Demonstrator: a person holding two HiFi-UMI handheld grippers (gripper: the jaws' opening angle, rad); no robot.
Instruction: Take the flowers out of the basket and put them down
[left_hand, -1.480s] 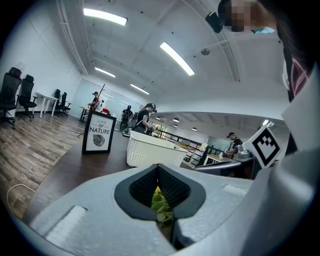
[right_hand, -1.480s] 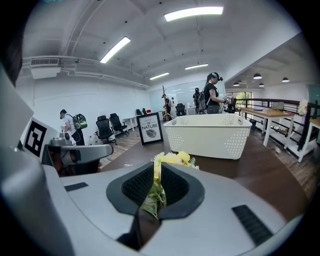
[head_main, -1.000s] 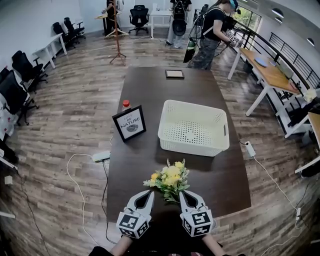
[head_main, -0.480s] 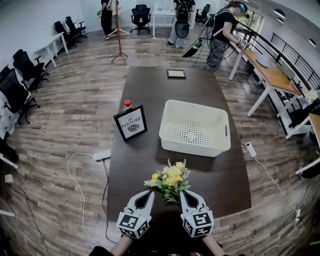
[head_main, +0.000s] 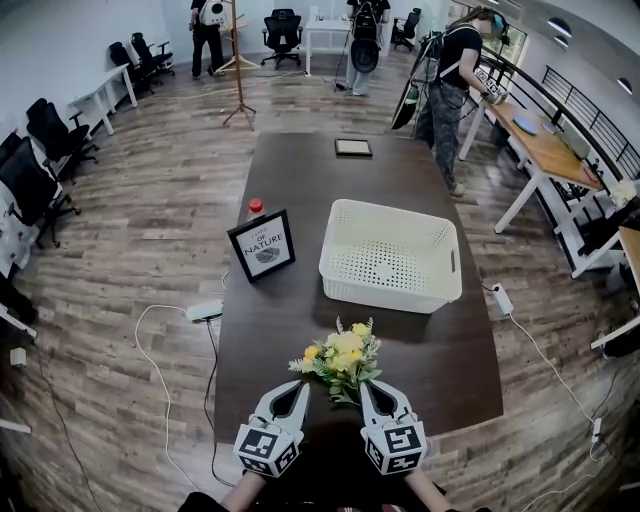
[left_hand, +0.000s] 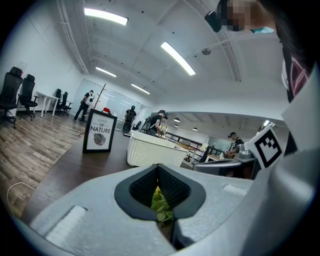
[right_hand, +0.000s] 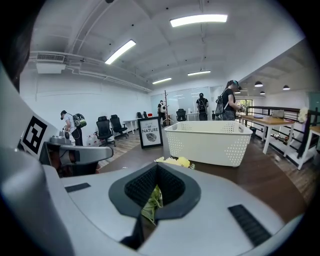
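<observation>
A small bunch of yellow flowers (head_main: 340, 358) with green leaves lies on the dark table near its front edge. It is in front of the white perforated basket (head_main: 385, 287), which holds nothing. My left gripper (head_main: 302, 386) and right gripper (head_main: 363, 386) flank the bunch's stem end, both with jaws shut. In the left gripper view the leaves (left_hand: 160, 207) show through the gap behind the closed tips, with the basket (left_hand: 150, 150) beyond. The right gripper view shows the yellow blooms (right_hand: 175, 161) just ahead and the basket (right_hand: 210, 142) behind them.
A framed "nature" sign (head_main: 260, 246) and a red-capped bottle (head_main: 253, 209) stand left of the basket. A small dark frame (head_main: 350, 148) lies at the table's far end. A power strip (head_main: 203, 312) and cables lie on the floor at left. People stand far back.
The grippers and the flowers have not moved. The people at the far end of the room have shifted.
</observation>
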